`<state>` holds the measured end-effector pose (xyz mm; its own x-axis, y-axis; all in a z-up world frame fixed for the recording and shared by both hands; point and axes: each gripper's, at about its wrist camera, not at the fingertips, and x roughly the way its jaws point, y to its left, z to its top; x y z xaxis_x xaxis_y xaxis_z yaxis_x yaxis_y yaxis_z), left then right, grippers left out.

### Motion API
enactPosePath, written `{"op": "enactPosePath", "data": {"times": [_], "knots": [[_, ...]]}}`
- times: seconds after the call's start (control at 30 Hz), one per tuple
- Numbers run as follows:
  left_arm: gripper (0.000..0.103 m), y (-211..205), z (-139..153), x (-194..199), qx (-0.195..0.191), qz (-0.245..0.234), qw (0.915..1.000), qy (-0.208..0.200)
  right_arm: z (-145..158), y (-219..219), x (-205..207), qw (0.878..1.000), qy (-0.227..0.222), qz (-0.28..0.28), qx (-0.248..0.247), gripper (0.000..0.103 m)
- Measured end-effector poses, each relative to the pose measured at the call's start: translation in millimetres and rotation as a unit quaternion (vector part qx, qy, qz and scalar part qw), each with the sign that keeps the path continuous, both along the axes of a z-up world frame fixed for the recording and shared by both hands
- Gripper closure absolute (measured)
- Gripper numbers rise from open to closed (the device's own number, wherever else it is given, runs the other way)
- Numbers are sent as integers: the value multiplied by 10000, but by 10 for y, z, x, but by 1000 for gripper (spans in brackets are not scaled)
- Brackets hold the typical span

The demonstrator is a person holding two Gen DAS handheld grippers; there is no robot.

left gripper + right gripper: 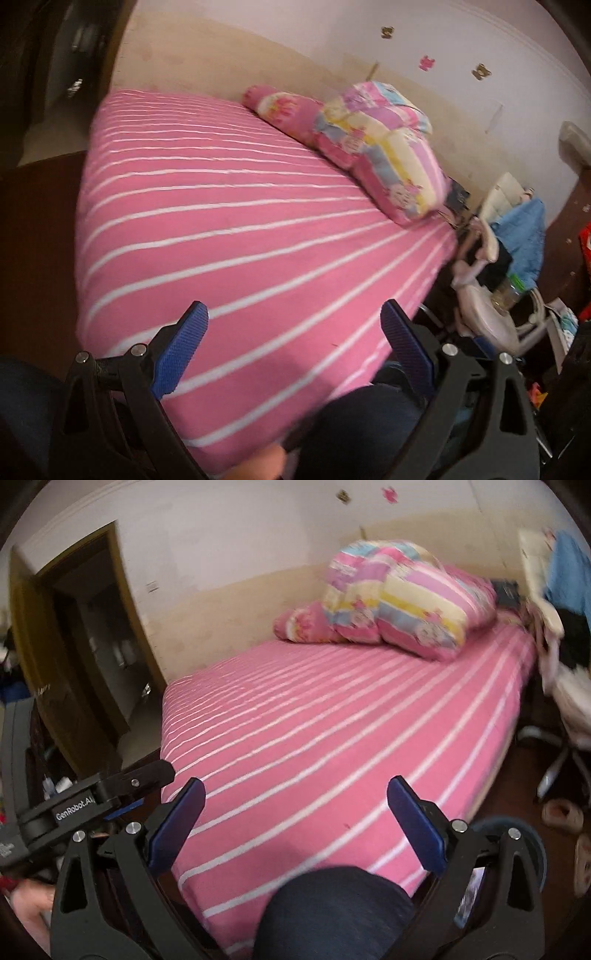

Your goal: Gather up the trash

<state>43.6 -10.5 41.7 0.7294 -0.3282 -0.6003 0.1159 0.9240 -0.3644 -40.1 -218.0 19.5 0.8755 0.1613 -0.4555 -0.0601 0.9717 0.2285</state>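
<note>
My left gripper (293, 314) is open, its blue pads wide apart with nothing between them, over the near corner of a bed with a pink sheet striped in white (229, 236). My right gripper (295, 786) is open and empty too, above the same bed (332, 720). The left gripper's black frame (110, 794) shows at the left of the right wrist view. No piece of trash can be made out on the sheet; only a tiny dark speck (347, 826) lies near the front edge. Both views are blurred.
Patterned pillows (373, 147) (399, 598) are piled by the wall. A knee in dark trousers (332, 904) is below the grippers. A cluttered white chair with blue cloth (517, 236) stands right of the bed. An open doorway (96, 635) is left. A round blue-grey rim (532, 849) sits behind the right finger.
</note>
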Motion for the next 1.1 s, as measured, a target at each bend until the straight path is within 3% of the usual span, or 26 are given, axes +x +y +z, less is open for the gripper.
{"op": "enactPosePath", "data": {"times": [0.17,0.27,0.57,0.83,1.1], "knots": [[6,265,-112,16,356,479,9982,-39,20,306,176,9978,-500,355,-255,6],[6,378,-203,62,317,590,9977,49,-26,408,243,9968,-562,431,-372,6],[6,414,-294,136,504,681,9964,-2,-189,390,503,9996,104,194,204,6],[6,412,-339,175,300,689,9971,-69,-268,390,548,9994,219,198,196,6],[6,405,-420,212,339,786,9961,197,-297,345,570,9990,297,149,283,6]]}}
